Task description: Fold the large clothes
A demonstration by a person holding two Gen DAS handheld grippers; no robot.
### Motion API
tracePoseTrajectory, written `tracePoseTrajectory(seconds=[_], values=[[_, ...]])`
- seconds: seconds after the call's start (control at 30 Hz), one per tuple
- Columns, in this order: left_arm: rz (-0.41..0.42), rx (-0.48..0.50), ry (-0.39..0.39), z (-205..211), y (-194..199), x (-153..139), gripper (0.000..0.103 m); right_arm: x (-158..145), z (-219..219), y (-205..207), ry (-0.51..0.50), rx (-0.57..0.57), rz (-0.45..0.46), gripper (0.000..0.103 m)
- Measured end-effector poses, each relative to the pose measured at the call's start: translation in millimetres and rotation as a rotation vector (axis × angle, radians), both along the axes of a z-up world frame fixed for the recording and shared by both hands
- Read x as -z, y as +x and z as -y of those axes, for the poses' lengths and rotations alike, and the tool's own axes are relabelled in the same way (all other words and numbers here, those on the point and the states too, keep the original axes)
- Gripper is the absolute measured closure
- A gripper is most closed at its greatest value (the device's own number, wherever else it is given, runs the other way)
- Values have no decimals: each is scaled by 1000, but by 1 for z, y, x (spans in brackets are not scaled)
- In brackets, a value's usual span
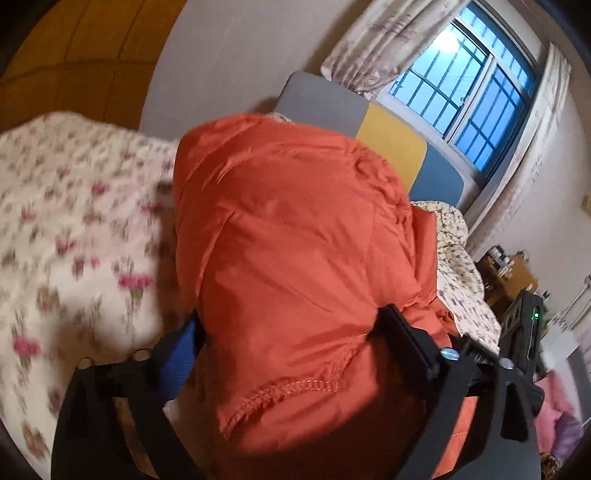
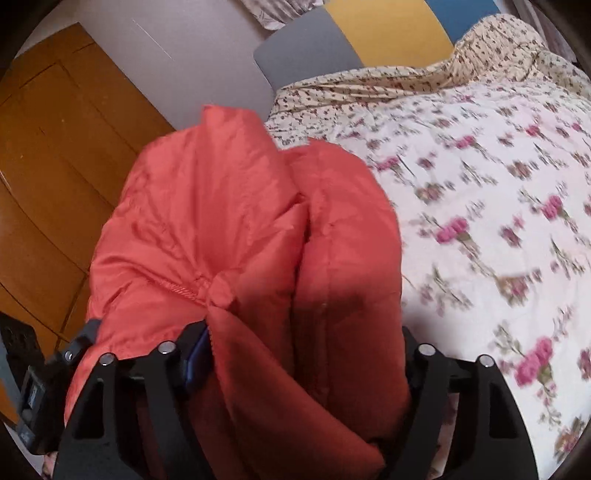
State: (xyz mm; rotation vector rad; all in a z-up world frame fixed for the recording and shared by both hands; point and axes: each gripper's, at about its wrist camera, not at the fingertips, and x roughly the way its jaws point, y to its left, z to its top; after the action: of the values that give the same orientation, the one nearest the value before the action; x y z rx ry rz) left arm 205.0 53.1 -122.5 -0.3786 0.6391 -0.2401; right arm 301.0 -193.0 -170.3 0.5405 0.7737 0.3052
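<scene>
Garments: one puffy orange quilted nylon jacket (image 1: 295,240), bunched on the floral-print bedspread (image 1: 74,221).
Left gripper (image 1: 291,332): jaws wide, jacket between; grip cannot be confirmed.
Right gripper (image 2: 306,354): jaws wide, jacket between; grip cannot be confirmed.

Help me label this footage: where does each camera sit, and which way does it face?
Left wrist: sits on the left gripper, facing the window and headboard; its own fingers flank the orange jacket, and the right gripper shows.
Right wrist: sits on the right gripper, facing the wardrobe and headboard; its own fingers flank the orange jacket.
Shared: jacket, floral bedspread, headboard.
</scene>
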Motion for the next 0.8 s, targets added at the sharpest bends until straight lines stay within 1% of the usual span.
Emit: tracePoseTrajectory(seconds=[0.03, 0.07, 0.1, 0.13, 0.2, 0.27, 0.3, 0.33, 0.37, 0.4, 0.47, 0.53, 0.6, 0.63, 0.67, 0.7, 0.73, 0.77, 0.8], values=[[1, -9, 7, -2, 7, -4, 20, 0, -2, 5, 36, 4, 2, 35], [2, -16, 12, -4, 12, -9, 26, -3, -5, 8, 81, 2, 11, 35], [12, -25, 15, -7, 17, -15, 32, -7, -12, 12, 106, -8, 30, 35], [25, -31, 13, -12, 22, -21, 33, -12, -22, 14, 96, -23, 58, 35], [58, -42, 22, -22, 28, -32, 34, -14, -40, 15, 60, -45, 69, 35], [66, -60, 77, -28, 34, -30, 34, -10, -50, 25, 51, -56, 59, 33], [49, -76, 89, -33, 37, -23, 34, -8, -54, 28, 26, -56, 60, 29], [27, -92, 84, -41, 40, -15, 33, -7, -58, 29, -5, -62, 62, 27], [22, -104, 84, -44, 38, -7, 29, -6, -62, 31, -44, -71, 71, 26], [43, -122, 108, -47, 33, 3, 23, -6, -65, 30, -70, -78, 79, 25], [69, -141, 157, -47, 23, 10, 22, -6, -70, 26, -123, -86, 95, 25], [63, -150, 157, -46, 16, 8, 22, -6, -70, 23, -159, -69, 91, 22], [52, -175, 164, -42, 9, -4, 20, -9, -67, 18, -189, -35, 79, 18], [67, -173, 161, -39, 5, -10, 19, -12, -66, 14, -214, -13, 82, 17], [105, -161, 154, -36, -2, -19, 15, -14, -65, 9, -235, -2, 89, 17], [164, -144, 163, -28, -11, -28, 9, -16, -63, 6, -254, 6, 96, 15], [201, -130, 188, -21, -18, -32, 8, -17, -61, 4, -281, 14, 102, 13], [226, -105, 235, -10, -20, -35, 5, -16, -61, 2, -308, 22, 105, 12], [223, -64, 301, 3, -18, -33, 5, -15, -60, 0, -319, 23, 104, 11]])
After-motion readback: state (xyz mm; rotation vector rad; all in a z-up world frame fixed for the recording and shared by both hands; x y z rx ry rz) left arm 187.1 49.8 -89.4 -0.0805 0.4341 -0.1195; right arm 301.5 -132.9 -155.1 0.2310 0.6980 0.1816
